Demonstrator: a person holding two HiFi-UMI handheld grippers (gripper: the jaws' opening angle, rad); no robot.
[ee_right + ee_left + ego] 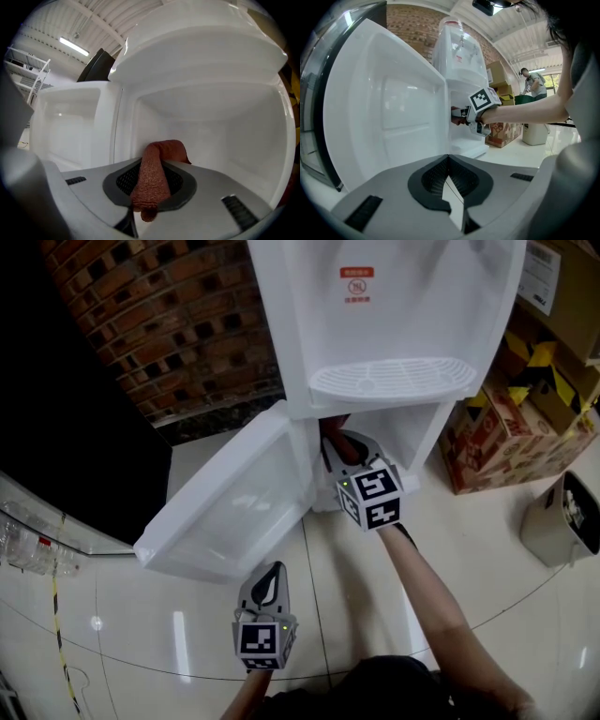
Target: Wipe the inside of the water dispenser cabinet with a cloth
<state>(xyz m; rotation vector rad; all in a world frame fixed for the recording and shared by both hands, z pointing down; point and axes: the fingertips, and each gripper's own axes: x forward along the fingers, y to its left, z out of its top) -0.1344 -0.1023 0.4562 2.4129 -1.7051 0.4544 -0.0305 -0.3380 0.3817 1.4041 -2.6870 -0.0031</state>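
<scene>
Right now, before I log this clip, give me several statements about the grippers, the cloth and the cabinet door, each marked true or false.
1. The right gripper is shut on a reddish cloth. True.
2. The cabinet door is closed. False: it stands swung open.
3. The left gripper grips the door. False: its jaws are together with nothing between them, apart from the door.
4. The right gripper reaches into the cabinet below the drip tray. True.

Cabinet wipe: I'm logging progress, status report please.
Right hand-held gripper shut on red cloth, inside cabinet. Left hand-held gripper shut, empty, outside by open door. Nothing blocking.
</scene>
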